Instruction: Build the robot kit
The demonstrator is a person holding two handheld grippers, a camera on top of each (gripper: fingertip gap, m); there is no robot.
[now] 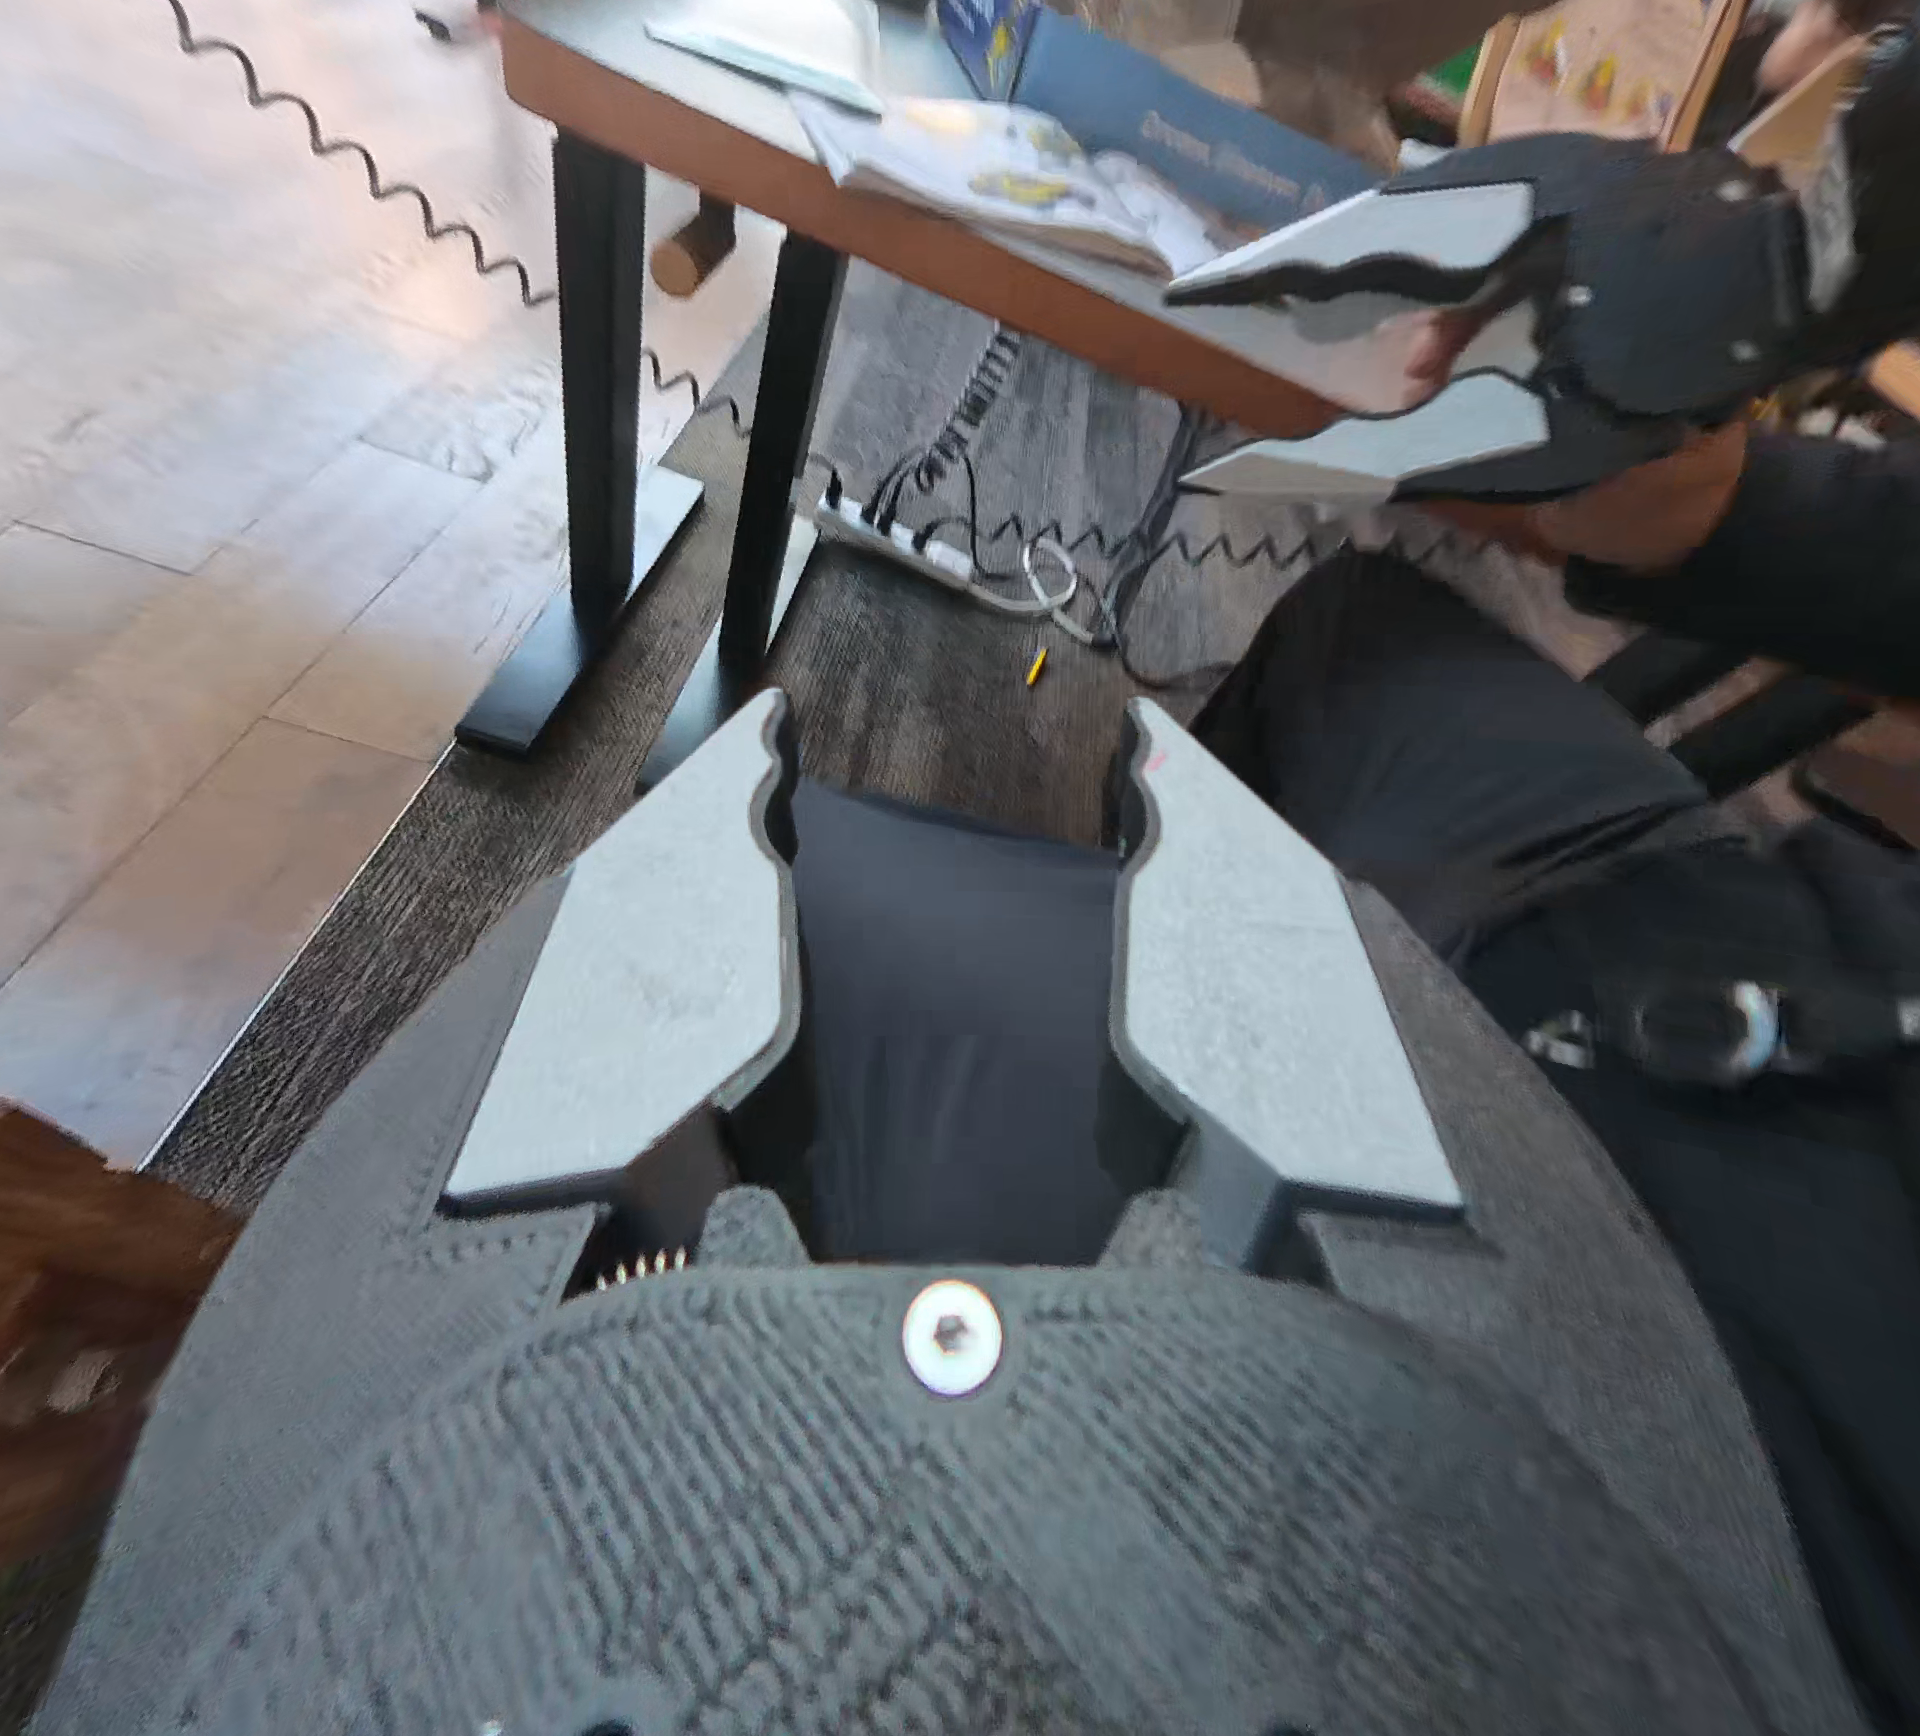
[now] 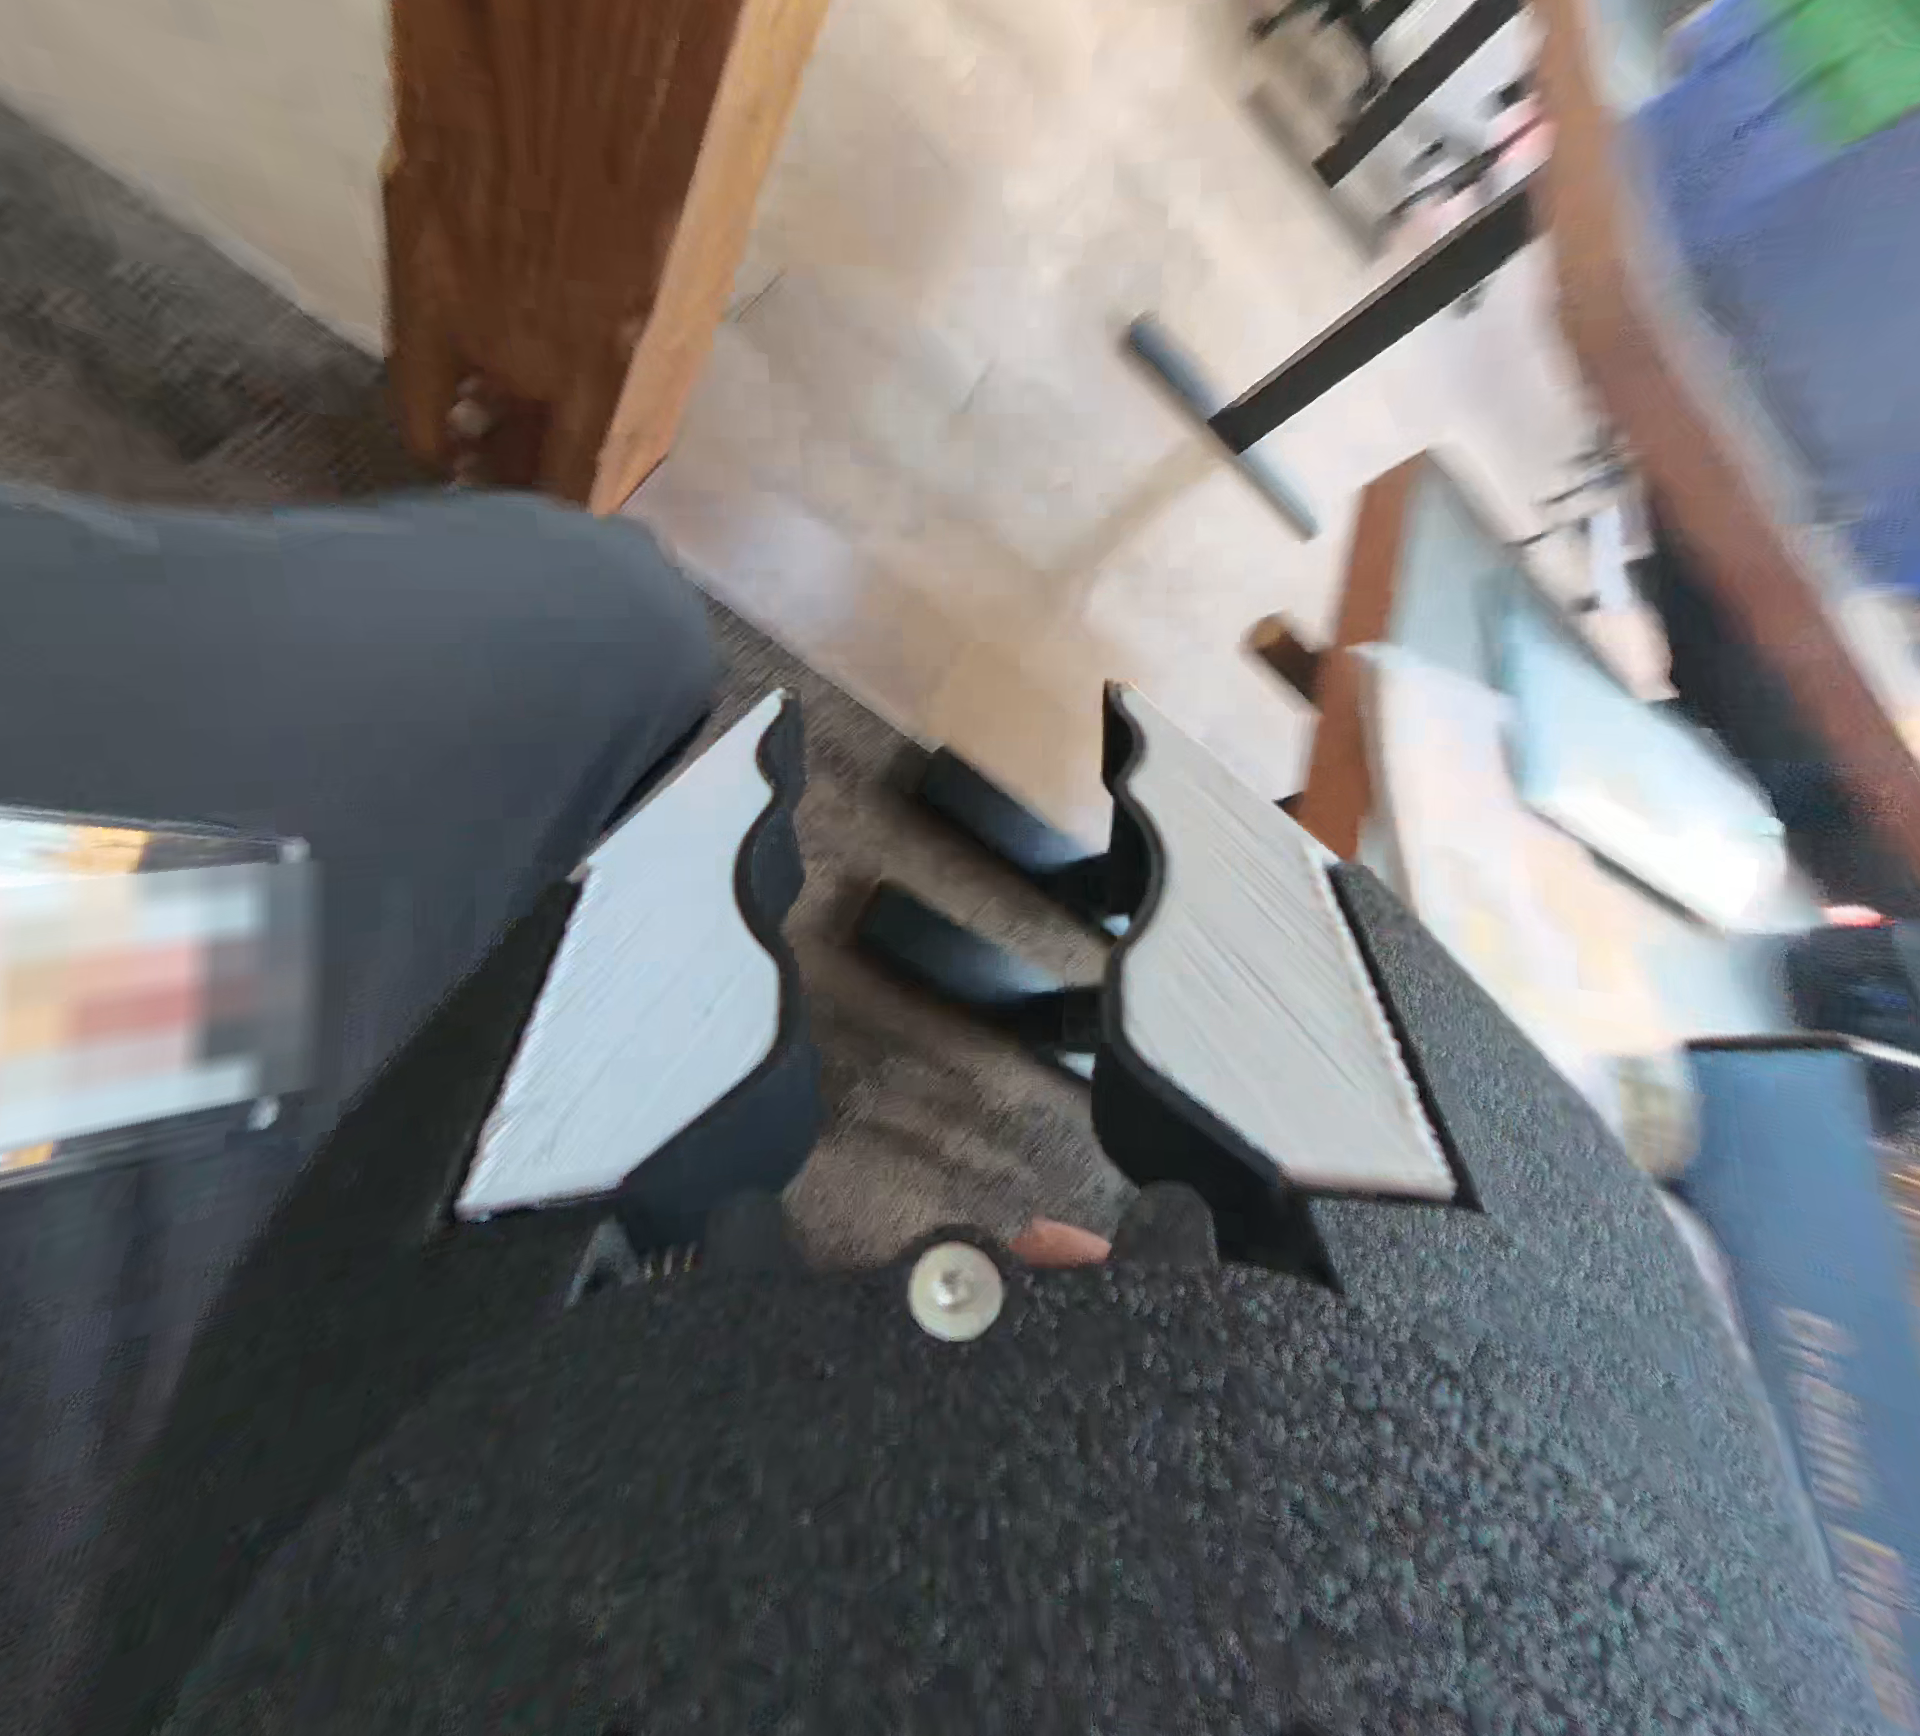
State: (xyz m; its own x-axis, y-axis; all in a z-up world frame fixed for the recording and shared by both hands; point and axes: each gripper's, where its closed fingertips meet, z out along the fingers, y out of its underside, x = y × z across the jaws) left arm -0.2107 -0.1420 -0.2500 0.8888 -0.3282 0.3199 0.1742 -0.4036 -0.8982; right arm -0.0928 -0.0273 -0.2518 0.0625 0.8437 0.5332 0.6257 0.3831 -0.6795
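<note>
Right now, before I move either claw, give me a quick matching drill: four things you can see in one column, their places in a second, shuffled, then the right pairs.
Things:
1. small yellow pencil-like stick
2. white plastic power strip
3. open white printed booklet
4. right claw

Places:
A. lying on the brown-edged dark tabletop
B. held open in the air by the table's near corner
C. alone on the dark grey carpet, ahead of the open left claw
D. on the floor under the table, with black cables plugged in

Pairs: 1-C, 2-D, 3-A, 4-B
</note>
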